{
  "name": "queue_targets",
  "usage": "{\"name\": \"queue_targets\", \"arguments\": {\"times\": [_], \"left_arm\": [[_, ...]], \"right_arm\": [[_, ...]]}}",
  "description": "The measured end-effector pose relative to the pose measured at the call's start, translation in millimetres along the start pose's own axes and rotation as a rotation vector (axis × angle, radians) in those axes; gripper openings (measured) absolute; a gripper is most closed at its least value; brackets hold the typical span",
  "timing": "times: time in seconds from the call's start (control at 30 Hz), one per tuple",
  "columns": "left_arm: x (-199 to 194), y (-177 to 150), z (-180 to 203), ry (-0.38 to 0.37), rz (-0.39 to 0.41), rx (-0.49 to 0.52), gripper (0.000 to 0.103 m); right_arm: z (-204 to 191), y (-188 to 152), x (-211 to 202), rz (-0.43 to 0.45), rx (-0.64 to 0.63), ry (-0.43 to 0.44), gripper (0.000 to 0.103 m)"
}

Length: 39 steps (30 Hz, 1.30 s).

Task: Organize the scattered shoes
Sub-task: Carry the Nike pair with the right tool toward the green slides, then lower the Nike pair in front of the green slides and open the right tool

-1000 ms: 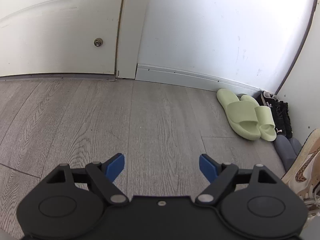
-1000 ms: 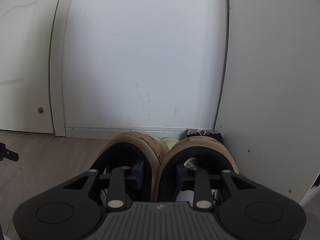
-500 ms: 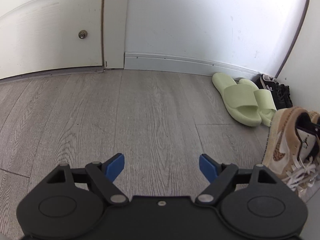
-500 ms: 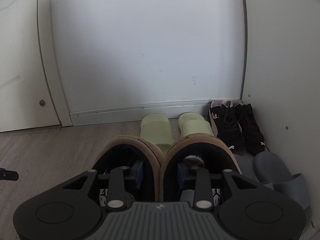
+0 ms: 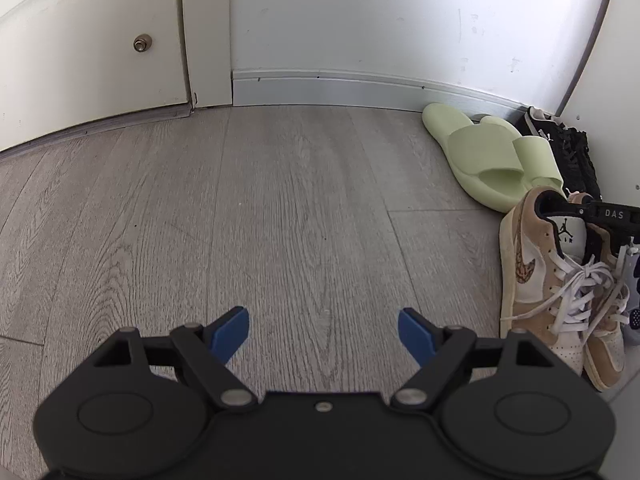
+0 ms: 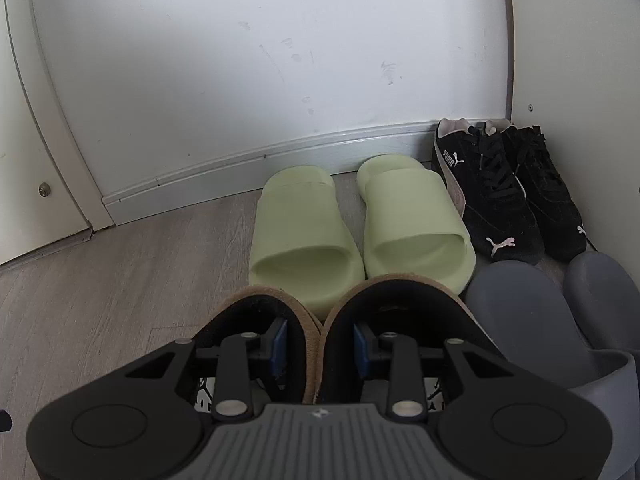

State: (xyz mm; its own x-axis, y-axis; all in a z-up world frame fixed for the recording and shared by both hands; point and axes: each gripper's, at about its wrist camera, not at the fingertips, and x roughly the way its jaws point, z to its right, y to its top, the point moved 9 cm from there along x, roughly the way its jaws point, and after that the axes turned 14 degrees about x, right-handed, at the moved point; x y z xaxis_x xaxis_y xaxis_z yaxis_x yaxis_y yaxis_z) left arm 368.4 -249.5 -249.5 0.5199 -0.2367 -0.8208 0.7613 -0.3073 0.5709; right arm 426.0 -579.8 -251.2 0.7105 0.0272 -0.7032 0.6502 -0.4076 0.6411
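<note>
My right gripper (image 6: 320, 350) is shut on the touching inner collars of a pair of tan sneakers (image 6: 316, 320), one finger inside each shoe. The sneakers (image 5: 556, 280) sit low at the floor at the right of the left wrist view, just behind the green slides. A pair of green slides (image 6: 356, 220) lies toes to the wall, with black Puma sneakers (image 6: 508, 192) to their right in the corner and grey slides (image 6: 560, 308) in front of those. My left gripper (image 5: 324, 334) is open and empty above bare floor.
A white wall with a baseboard (image 5: 340, 88) runs across the back, meeting a side wall (image 6: 580, 60) at the right corner. A white door (image 5: 80, 40) with a small round stop stands at the left. The floor is grey wood planks (image 5: 240, 220).
My right gripper has carried the tan sneakers down and forward to the floor behind the green slides. The left gripper has drifted toward the wall and stays open.
</note>
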Motion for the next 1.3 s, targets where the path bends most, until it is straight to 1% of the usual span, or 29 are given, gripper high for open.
{"name": "queue_targets", "arguments": {"times": [0.23,0.37,0.43,0.5,0.57,0.67,0.7,0.73,0.77,0.8,0.83,0.87,0.9,0.97,1.0,1.03,1.07,1.1,1.13,1.2,1.27,1.3], "left_arm": [[-0.9,-2.8,-1.8,0.003,-0.004,-0.004,0.082],[-2.0,-3.7,-5.5,0.001,-0.003,-0.017,0.082],[-3.2,-4.0,-6.5,0.005,-0.001,-0.015,0.082],[-4.1,-4.1,-7.7,0.006,-0.001,-0.02,0.082],[-4.9,-4.4,-8.1,0.006,0.001,-0.02,0.082],[-5.5,-4.6,-9.3,0.003,0.004,-0.025,0.082],[-5.2,-4.8,-9.8,0.0,0.004,-0.029,0.082],[-4.8,-5.1,-10.3,-0.002,0.004,-0.032,0.082],[-4.4,-5.3,-10.8,-0.005,0.003,-0.036,0.082],[-3.8,-5.6,-11.1,-0.004,0.002,-0.037,0.082],[-3.3,-6.1,-11.3,-0.003,0.001,-0.037,0.082],[-2.7,-6.6,-11.5,-0.002,-0.001,-0.037,0.082],[-2.3,-7.1,-11.6,-0.004,-0.001,-0.037,0.082],[-2.1,-7.5,-12.6,-0.003,0.001,-0.041,0.082],[-2.1,-7.5,-12.9,-0.004,0.002,-0.044,0.082],[-2.0,-7.4,-13.2,-0.004,0.003,-0.047,0.082],[-1.9,-7.2,-13.9,-0.005,0.004,-0.052,0.082],[-2.1,-7.2,-14.9,-0.006,0.005,-0.057,0.082],[-2.5,-7.4,-15.7,-0.007,0.005,-0.06,0.082],[-4.0,-9.1,-20.2,-0.006,0.007,-0.077,0.082],[-4.6,-10.8,-23.8,0.006,0.004,-0.085,0.082],[-5.1,-11.0,-24.5,0.012,0.003,-0.086,0.082]], "right_arm": [[13.4,0.3,19.7,-0.025,0.098,-0.009,0.037],[16.3,0.2,21.6,-0.042,0.1,-0.007,0.038],[14.9,3.3,23.8,-0.096,0.097,-0.02,0.039],[12.3,9.1,27.0,-0.177,0.093,-0.043,0.041],[12.0,14.9,28.1,-0.239,0.118,-0.062,0.043],[12.4,22.7,25.7,-0.306,0.181,-0.042,0.047],[13.1,25.2,23.9,-0.322,0.207,-0.028,0.05],[14.2,27.4,21.4,-0.326,0.231,-0.012,0.051],[15.4,29.2,18.3,-0.325,0.252,0.002,0.054],[16.0,30.9,14.5,-0.317,0.267,0.013,0.059],[15.9,32.7,9.6,-0.301,0.273,0.02,0.062],[14.2,34.9,4.3,-0.272,0.257,0.011,0.066],[10.1,37.4,-2.2,-0.225,0.195,-0.024,0.069],[-1.6,40.3,-19.4,-0.118,0.039,-0.088,0.07],[-9.1,37.6,-31.8,-0.071,0.015,-0.066,0.07],[-15.6,32.8,-41.0,-0.059,0.047,-0.003,0.07],[-25.1,22.6,-47.3,-0.08,0.092,0.079,0.07],[-38.7,6.4,-53.3,-0.125,0.14,0.181,0.07],[-52.2,-10.3,-57.1,-0.168,0.157,0.251,0.069],[-77.4,-46.3,-55.3,-0.24,0.108,0.297,0.069],[-87.7,-78.8,-39.9,-0.299,0.102,0.25,0.067],[-89.9,-93.2,-31.1,-0.331,0.124,0.227,0.062]]}}
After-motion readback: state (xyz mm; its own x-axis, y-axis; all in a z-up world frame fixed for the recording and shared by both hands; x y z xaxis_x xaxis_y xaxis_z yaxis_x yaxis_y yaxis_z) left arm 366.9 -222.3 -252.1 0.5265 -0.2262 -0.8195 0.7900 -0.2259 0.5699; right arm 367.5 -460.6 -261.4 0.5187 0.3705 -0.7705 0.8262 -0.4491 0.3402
